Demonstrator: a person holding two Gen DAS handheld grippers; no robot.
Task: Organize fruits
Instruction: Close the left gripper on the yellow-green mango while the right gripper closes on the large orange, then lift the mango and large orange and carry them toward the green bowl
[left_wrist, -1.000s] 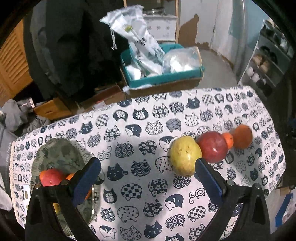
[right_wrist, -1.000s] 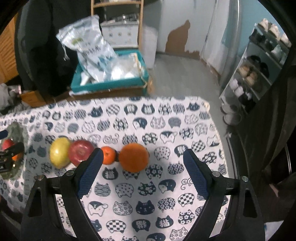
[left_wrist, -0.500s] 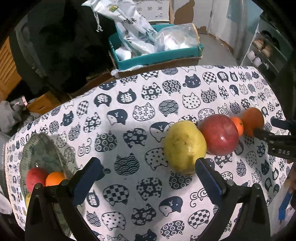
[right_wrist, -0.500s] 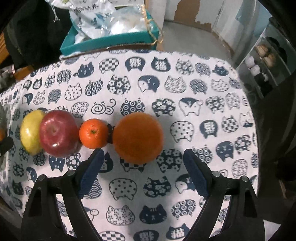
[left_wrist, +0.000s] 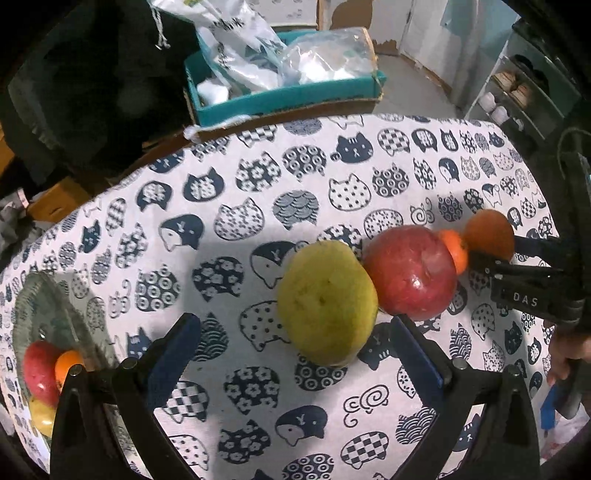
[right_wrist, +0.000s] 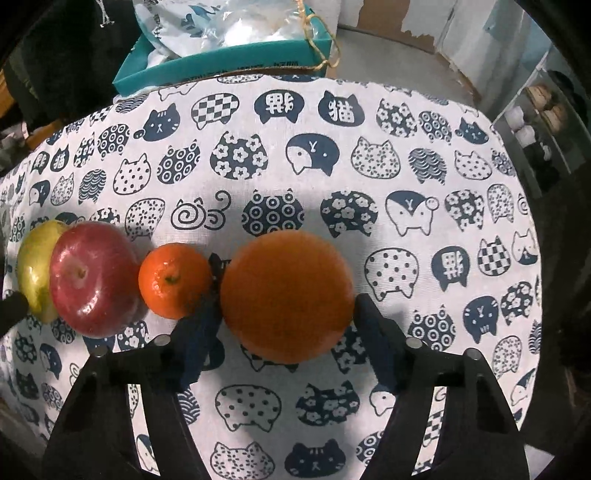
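Fruits sit in a row on the cat-print tablecloth (right_wrist: 369, 122); taking the red apple (right_wrist: 94, 278) as landmark and going by size: the big orange (right_wrist: 286, 295) lies two places to its right, the yellow-green pear (left_wrist: 327, 302) touches its left side, and the small mandarin (right_wrist: 173, 280) sits just right of it, between apple and orange.

Right gripper (right_wrist: 284, 328): jaws closing, orange between them; pads look just beside the peel, and firm contact cannot be confirmed. Its left finger (right_wrist: 199, 328) is wedged in the narrow gap beside the mandarin.

Left gripper (left_wrist: 295, 354): jaws wide open, hovering just short of the pear, nothing held.

Judgement on the step in hand: close squarely across the orange's widest part and lift straight up, so the left finger does not nudge the mandarin and set the row rolling. The peel looks smooth, so an off-centre squeeze may squirt it out.

View differences: only the left wrist view shows the glass plate (left_wrist: 44, 302), well to the left of the apple, holding several fruits already. Only the right wrist view shows the apple's and mandarin's stem ends and the orange whole.
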